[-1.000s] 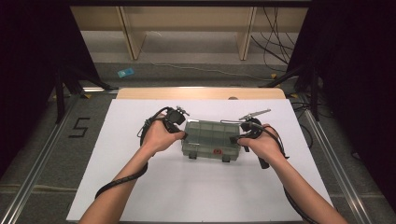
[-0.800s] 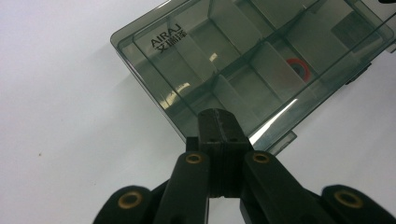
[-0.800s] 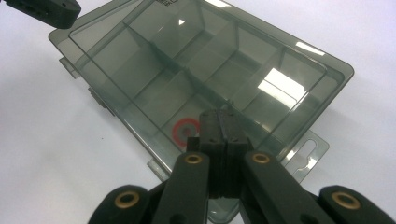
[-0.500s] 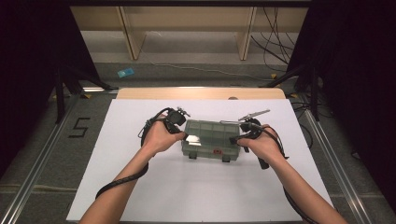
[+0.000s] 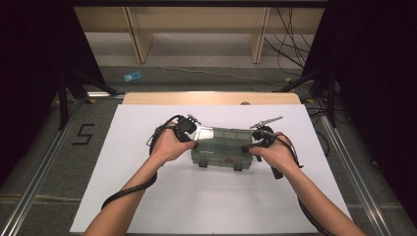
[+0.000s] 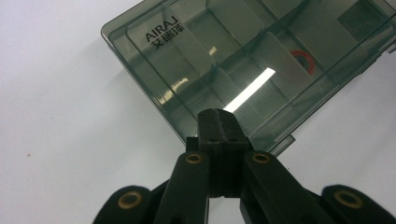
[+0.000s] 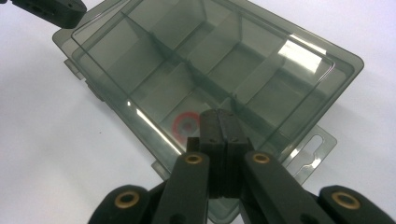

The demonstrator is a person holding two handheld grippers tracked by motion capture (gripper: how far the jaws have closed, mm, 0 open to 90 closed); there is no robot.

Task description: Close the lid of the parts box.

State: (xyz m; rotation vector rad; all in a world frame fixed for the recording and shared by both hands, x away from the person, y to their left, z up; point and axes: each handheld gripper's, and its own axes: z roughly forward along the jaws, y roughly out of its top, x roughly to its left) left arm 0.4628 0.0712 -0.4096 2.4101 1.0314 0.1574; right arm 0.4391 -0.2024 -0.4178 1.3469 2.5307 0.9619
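Observation:
A smoky, see-through compartment box (image 5: pixel 221 146) with its lid down lies on the white table top (image 5: pixel 147 196). My left gripper (image 5: pixel 191 137) rests at the box's left end, and my right gripper (image 5: pixel 254 145) at its right end. In the left gripper view the jaws are shut together with nothing between them. That gripper's tip (image 6: pixel 218 117) sits over the near edge of the box (image 6: pixel 243 56). In the right gripper view the jaws are also shut and empty. That gripper's tip (image 7: pixel 219 117) lies over the lid of the box (image 7: pixel 201 60), next to a red ring (image 7: pixel 187 124) inside one compartment.
The box has several divided compartments and two latch tabs (image 5: pixel 202 164) on its front side. A hanging tab (image 7: pixel 317 149) sticks out of the box's near end. A wooden strip (image 5: pixel 211 98) borders the table's far edge. Cables trail from both grippers across the table.

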